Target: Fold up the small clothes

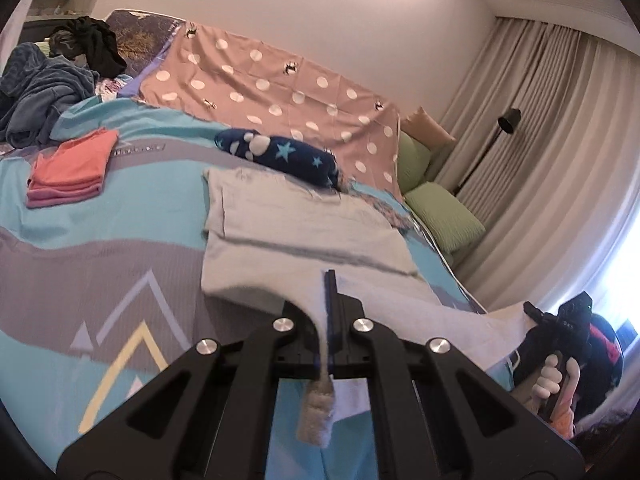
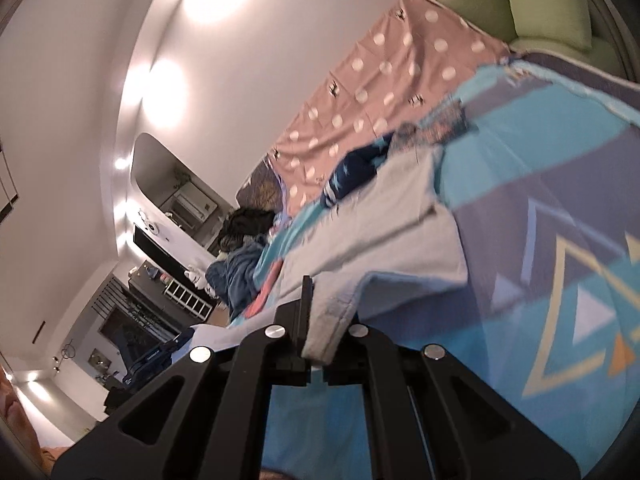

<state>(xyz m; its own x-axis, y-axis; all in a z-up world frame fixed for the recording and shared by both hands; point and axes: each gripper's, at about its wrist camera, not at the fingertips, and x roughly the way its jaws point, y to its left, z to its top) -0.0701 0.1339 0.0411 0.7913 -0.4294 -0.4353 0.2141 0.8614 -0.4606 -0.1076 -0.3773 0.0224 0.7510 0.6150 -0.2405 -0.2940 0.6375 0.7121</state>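
While both my claws pinch the near edge of the grey garment (image 1: 296, 220), I judge the step in hand to be the fold that carries this edge over to the far one. My left gripper (image 1: 330, 292) is clenched on one near corner; a twisted bit of the cloth hangs down between its fingers. My right gripper (image 2: 307, 300) is clenched on the other near corner, and its hem drapes over the right finger. The garment lies mostly flat on the blue patterned bedcover (image 1: 100, 220), with a fold line already across it, and its near part is lifted off the bed.

To do this well, I think I must keep the two corners at the same height and pull them gently apart, so the edge stays straight and does not sag in the middle. Then I should bring both forward together and lay them on the far edge, just before the dark blue star cloth (image 1: 280, 154). The right camera is much tilted, so I should level that wrist first.

I see no basket or box here. The finished pieces make an orange and pink pile (image 1: 70, 172) at the left on the bedcover, and unfolded clothes (image 1: 44, 92) lie in a heap behind it.
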